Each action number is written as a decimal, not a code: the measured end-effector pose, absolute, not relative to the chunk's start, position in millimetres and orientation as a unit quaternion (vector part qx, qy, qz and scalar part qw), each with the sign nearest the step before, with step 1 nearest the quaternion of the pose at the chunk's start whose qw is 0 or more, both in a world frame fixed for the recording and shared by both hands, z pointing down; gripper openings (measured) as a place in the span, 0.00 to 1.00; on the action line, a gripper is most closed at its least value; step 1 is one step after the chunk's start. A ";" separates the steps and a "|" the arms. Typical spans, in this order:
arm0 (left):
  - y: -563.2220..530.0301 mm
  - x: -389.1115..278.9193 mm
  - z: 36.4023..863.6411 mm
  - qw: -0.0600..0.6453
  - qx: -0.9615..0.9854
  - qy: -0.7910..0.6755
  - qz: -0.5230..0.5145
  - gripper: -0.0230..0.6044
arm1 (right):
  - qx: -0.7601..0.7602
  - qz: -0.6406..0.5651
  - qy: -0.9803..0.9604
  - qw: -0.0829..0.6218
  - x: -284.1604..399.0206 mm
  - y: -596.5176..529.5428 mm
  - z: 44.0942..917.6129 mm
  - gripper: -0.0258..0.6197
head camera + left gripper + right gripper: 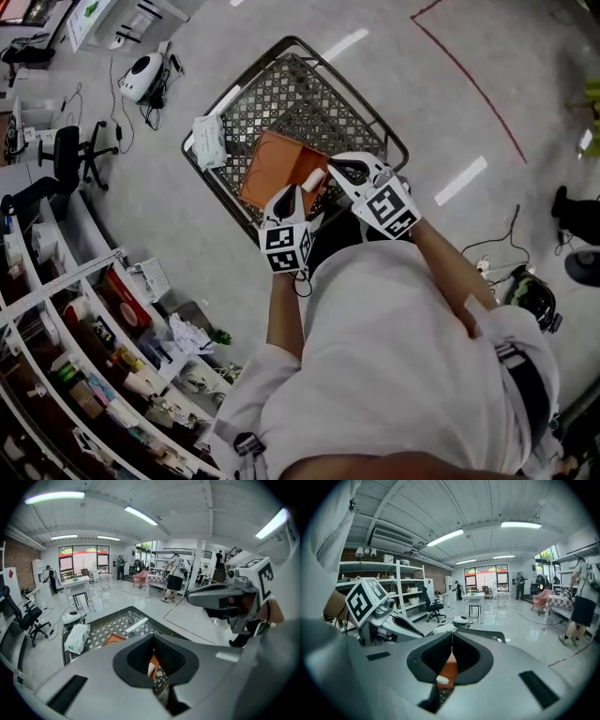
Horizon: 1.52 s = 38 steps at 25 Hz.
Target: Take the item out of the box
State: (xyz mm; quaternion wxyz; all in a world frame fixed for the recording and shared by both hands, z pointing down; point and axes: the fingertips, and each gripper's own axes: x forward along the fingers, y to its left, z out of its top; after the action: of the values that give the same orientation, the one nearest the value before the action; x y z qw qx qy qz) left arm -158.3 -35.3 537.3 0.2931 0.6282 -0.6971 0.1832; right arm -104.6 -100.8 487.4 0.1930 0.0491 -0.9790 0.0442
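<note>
Wire-mesh cart [298, 98] on glossy grey floor [450, 84]: diamond-pattern metal grid, dark rounded tube rim. Inside, toward the near side, open orange box [274, 161]: flat matte panels, square corners, cardboard-looking. Against the left wall of the cart, soft white packet [209, 141], crinkled plastic, rectangular, well apart from the box.

At the near right corner of the box, the item [313, 181]: small white block, smooth, rounded edges, not yet out of the box.

Left gripper [285, 197]: smooth white shell, black ribbed pads, marker cube [286, 248] with black-and-white squares at the back. Over the near edge of the box, tip just left of the item. In the left gripper view, jaws pressed together at the tips, nothing pinched; through the hollow behind the pads, only a strip of orange box and mesh below.

Right gripper [339, 169]: same white shell and black pads. Tip over the near right rim of the cart, just right of the item. In the right gripper view, jaws closed tip to tip, empty; orange box and a bit of the white item visible below the pads.

Item between the two tips, near both, gripped by neither; contact impossible to tell.
</note>
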 end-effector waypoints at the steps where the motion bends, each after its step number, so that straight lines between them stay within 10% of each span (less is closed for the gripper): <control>1: -34.0 -159.6 542.5 0.298 0.629 -0.693 0.187 0.05 | 0.049 0.044 -0.978 0.200 -104.2 -99.9 491.1 0.05; 38: -28.7 -156.0 727.7 0.357 0.711 -0.413 0.443 0.05 | 0.126 0.135 -0.924 0.334 -99.3 -90.0 606.0 0.05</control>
State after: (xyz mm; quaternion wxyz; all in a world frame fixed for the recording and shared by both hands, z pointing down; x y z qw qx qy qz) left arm -156.0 -28.7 727.7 0.3567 0.7115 -0.4131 0.4425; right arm -99.3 -90.0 606.0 0.3340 0.1255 -0.9244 0.1350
